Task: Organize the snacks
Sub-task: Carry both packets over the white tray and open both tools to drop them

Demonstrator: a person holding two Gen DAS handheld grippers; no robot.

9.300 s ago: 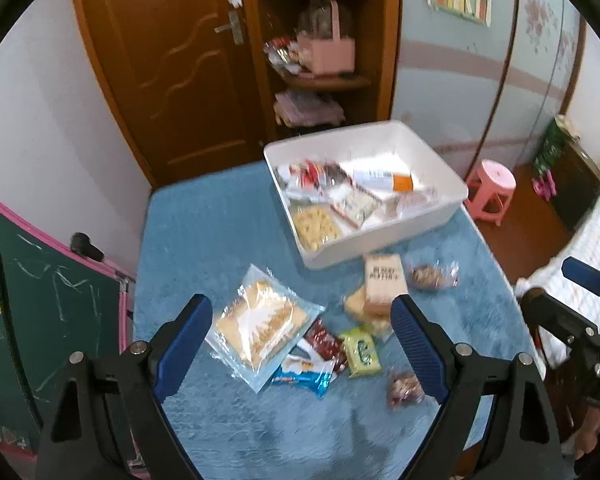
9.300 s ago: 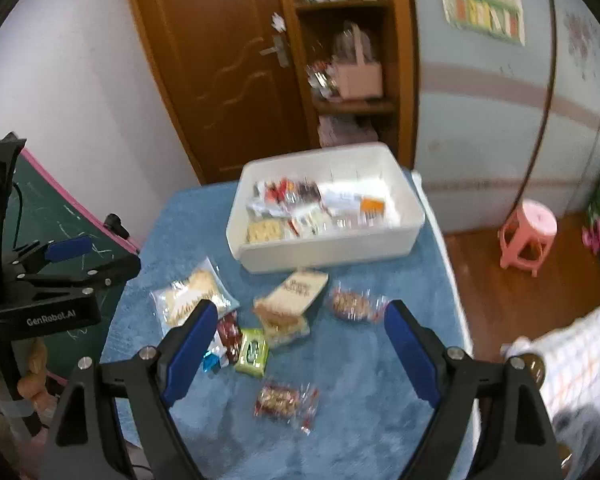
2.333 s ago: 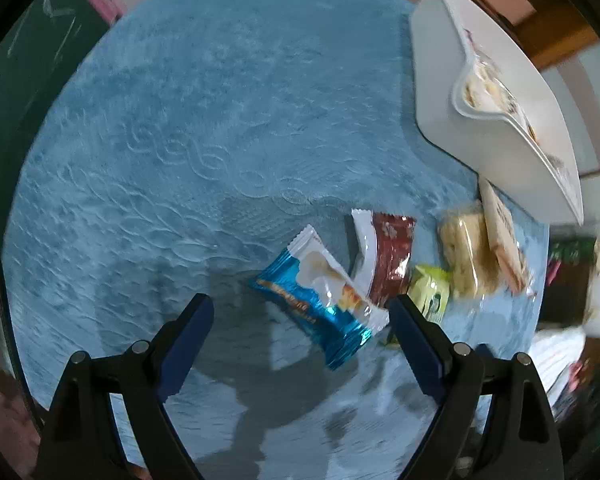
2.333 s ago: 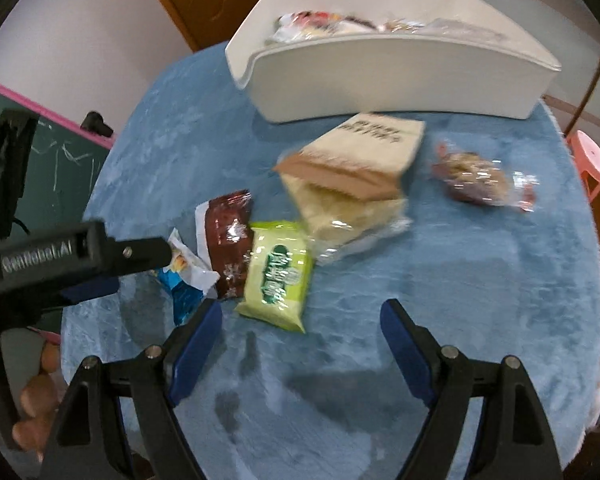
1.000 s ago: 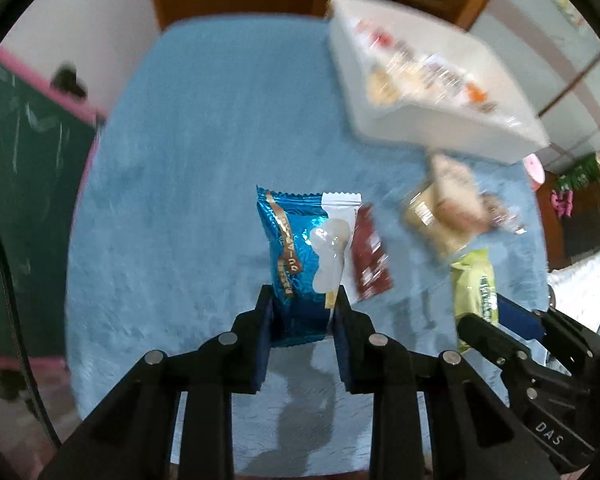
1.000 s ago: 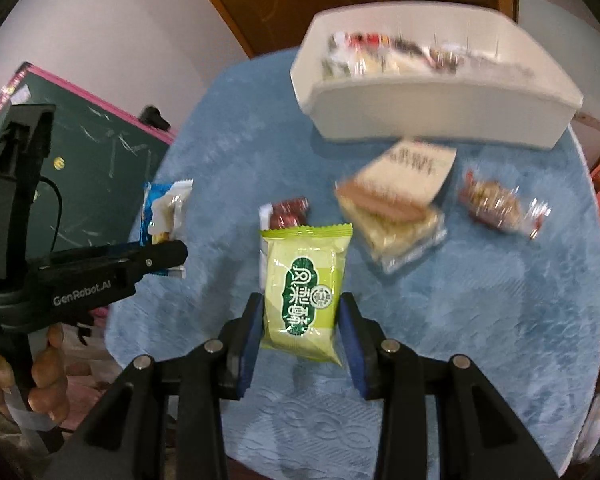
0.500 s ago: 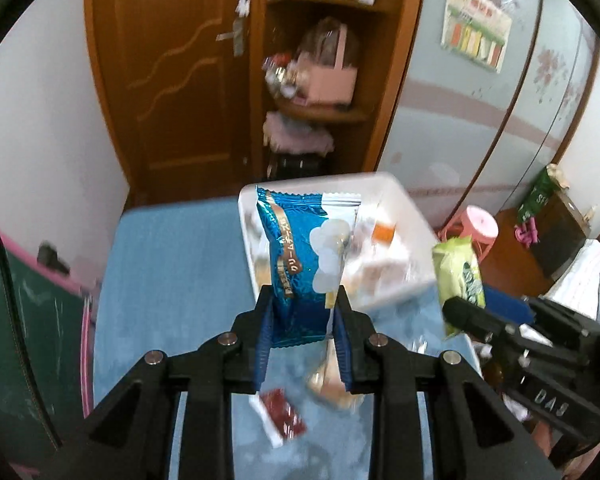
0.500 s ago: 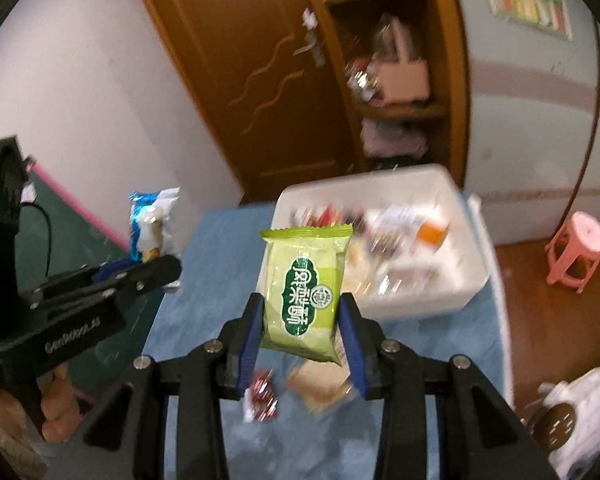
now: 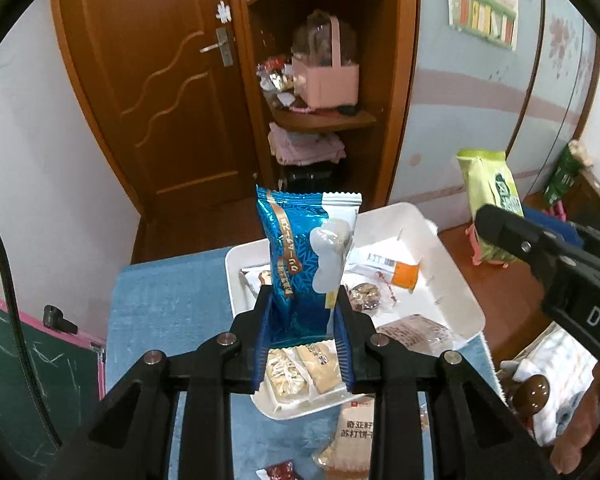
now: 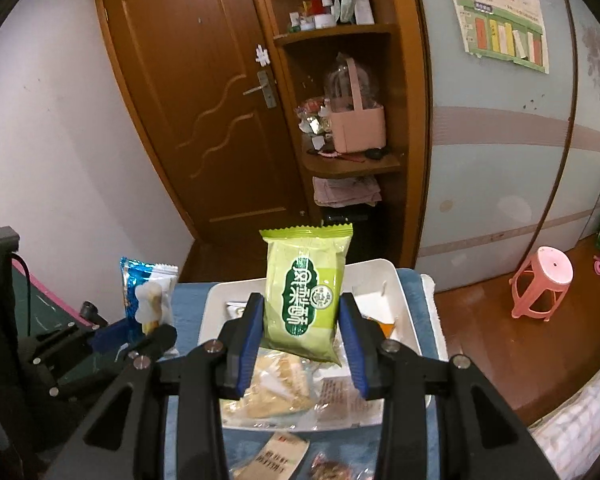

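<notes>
Blue pads of the left hand-held gripper (image 9: 303, 336) pinch the lower end of an upright blue-and-white snack packet (image 9: 306, 256), lifted above the near left part of the white bin (image 9: 458, 280) on the blue-covered desk (image 9: 168, 300). Farther right, the right hand-held gripper (image 10: 302, 344) clamps a light green snack packet (image 10: 306, 292) upright over the same bin, which holds assorted wrapped snacks. A beige cracker pack (image 9: 354, 436) and a red wrapper (image 9: 278, 472) lie on the desk just before the bin.

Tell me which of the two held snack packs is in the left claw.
The blue foil pack, with a white strip along one side, is pinched upright in the left claw. The other, the green pack, sits in the right claw. Both hang above the white bin.
</notes>
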